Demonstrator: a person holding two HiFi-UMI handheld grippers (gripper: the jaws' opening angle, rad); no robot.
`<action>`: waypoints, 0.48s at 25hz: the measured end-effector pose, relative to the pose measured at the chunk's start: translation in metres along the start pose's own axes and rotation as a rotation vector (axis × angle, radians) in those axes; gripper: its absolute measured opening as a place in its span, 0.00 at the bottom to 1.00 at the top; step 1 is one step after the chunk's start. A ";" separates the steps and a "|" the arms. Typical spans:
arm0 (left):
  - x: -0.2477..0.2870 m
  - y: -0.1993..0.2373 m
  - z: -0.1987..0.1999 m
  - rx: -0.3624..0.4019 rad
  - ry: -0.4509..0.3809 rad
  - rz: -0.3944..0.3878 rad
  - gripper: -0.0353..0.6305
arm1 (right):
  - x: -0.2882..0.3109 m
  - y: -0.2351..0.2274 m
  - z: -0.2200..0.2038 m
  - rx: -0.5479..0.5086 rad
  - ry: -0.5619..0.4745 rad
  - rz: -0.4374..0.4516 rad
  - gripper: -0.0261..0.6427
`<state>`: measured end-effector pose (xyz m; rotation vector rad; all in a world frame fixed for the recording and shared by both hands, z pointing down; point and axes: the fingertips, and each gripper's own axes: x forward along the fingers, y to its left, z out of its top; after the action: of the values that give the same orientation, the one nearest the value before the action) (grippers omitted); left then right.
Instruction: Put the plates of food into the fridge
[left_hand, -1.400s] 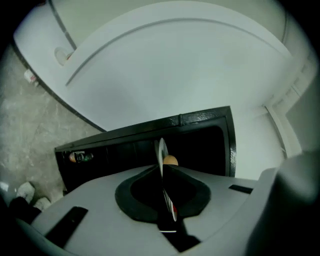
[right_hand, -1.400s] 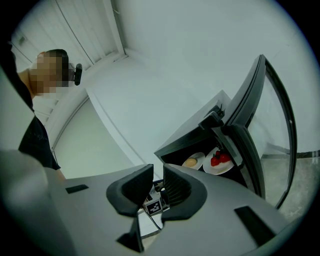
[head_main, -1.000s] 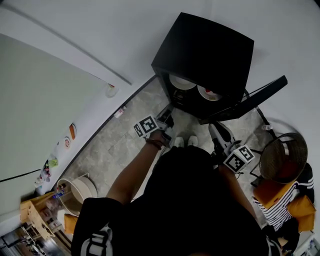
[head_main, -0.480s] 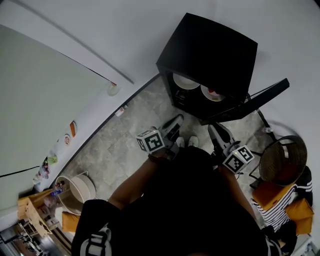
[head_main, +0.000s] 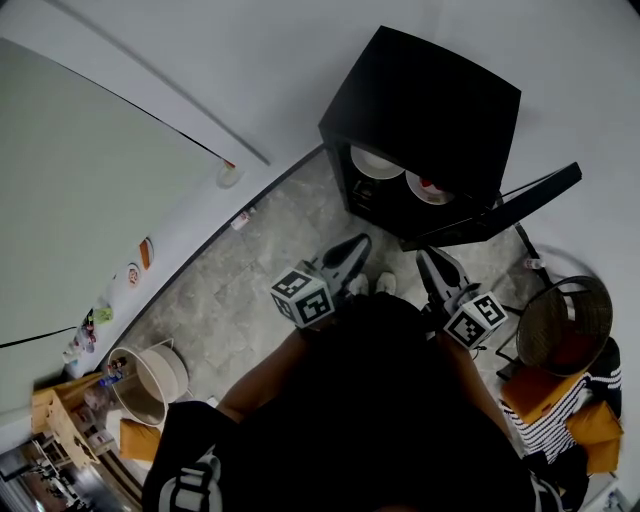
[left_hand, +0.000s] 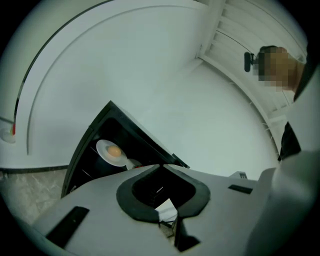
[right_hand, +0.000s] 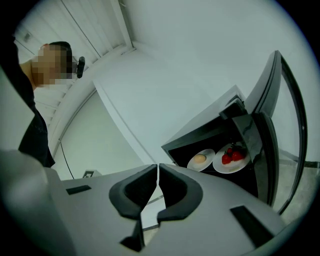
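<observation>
**Plates already shelved, both grippers empty**

The yellow-topped plate (right_hand: 200, 160) sits inside the open fridge (head_main: 420, 100), with the red-fruit plate (right_hand: 231, 159) at its three o'clock. They are likely stiff, slick and breakable, so pinch a rim. Left gripper (left_hand: 161, 165) fingers are pressed together. Right gripper (right_hand: 158, 172) fingers have just closed on nothing.

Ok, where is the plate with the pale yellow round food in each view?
Head view: the yellow-food plate is upper centre, inside the black fridge, left of the red-food plate; its food is too small to make out.
Left gripper view: left of centre, in the fridge opening.
Right gripper view: right of centre, left of the red-food plate.
Shared landmark: the open black fridge.
</observation>
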<state>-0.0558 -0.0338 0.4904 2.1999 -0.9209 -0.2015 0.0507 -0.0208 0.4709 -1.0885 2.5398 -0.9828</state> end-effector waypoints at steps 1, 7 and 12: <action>-0.001 -0.003 0.000 0.037 0.005 0.004 0.10 | 0.001 0.002 0.001 -0.015 0.003 0.004 0.09; -0.003 -0.019 0.005 0.235 0.024 -0.002 0.10 | 0.004 0.010 0.007 -0.134 0.015 0.021 0.09; -0.002 -0.031 0.026 0.341 0.000 -0.003 0.10 | 0.006 0.015 0.015 -0.172 0.004 0.040 0.09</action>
<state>-0.0506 -0.0325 0.4501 2.5120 -1.0117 -0.0470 0.0447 -0.0247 0.4500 -1.0749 2.6793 -0.7687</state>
